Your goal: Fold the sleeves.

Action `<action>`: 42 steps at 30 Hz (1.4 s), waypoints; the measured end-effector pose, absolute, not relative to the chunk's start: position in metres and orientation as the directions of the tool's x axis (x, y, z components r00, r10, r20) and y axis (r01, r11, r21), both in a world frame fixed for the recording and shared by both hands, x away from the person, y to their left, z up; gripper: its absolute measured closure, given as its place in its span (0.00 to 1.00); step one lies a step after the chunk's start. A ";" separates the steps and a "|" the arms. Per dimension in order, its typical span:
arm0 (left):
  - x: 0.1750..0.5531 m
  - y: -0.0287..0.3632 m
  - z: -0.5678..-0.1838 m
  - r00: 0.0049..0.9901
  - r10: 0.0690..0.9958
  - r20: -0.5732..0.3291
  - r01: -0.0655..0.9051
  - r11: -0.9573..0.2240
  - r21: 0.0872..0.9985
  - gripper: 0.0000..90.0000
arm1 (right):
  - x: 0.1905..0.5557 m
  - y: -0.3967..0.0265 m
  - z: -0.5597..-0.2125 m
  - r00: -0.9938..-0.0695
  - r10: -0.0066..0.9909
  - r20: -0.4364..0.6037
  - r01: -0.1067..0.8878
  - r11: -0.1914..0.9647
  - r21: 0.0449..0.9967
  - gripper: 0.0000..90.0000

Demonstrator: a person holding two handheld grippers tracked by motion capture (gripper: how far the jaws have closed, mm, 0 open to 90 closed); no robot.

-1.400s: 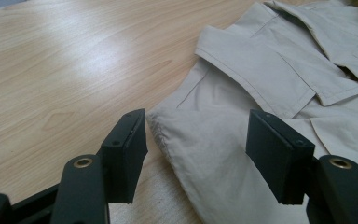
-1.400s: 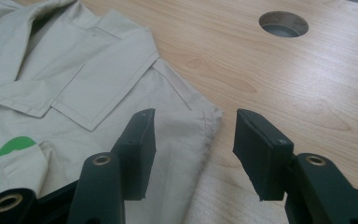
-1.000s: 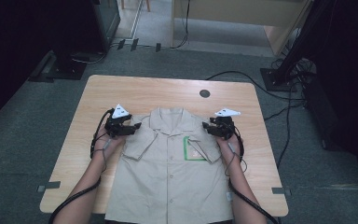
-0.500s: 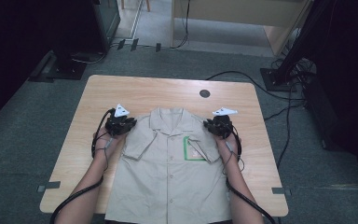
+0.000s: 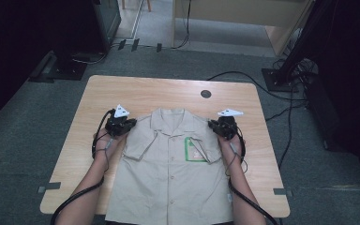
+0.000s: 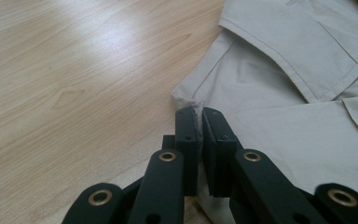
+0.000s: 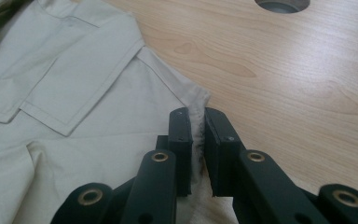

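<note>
Pinched at both shoulders.
Lay flat, front up, on light wooden counter (image 5: 145,93): beige short-sleeved button shirt (image 5: 171,178); left claw (image 6: 199,116) and right claw (image 7: 196,116), just closing, clamped onto shoulder fabric.

- the shirt (image 5: 168,173) lies flat on the table (image 5: 145,93), collar away from you, hem at your edge.
- your left gripper (image 5: 120,125) sits at its left shoulder, your right gripper (image 5: 224,126) at its right shoulder.
- the table's hole (image 5: 206,93) lies beyond the collar, toward the right.
</note>
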State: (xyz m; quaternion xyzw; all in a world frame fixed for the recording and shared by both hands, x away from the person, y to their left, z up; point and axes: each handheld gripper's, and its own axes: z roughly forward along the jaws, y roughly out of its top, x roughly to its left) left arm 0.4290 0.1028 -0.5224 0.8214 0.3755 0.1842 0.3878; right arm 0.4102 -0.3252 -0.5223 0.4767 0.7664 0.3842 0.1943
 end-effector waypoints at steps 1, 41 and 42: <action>0.429 0.103 -0.522 0.650 0.760 0.011 0.474 -0.417 0.775 0.95 | 0.410 -0.326 -0.523 -0.469 0.881 0.065 0.579 0.251 0.775 0.91; 0.437 0.099 -0.506 0.687 0.726 -0.034 0.422 -0.359 0.833 0.42 | 0.414 -0.326 -0.510 -0.538 0.837 0.105 0.539 0.245 0.806 0.60; 0.438 0.099 -0.506 0.692 0.720 -0.047 0.427 -0.356 0.831 0.42 | 0.414 -0.325 -0.510 -0.541 0.836 0.098 0.537 0.253 0.805 0.60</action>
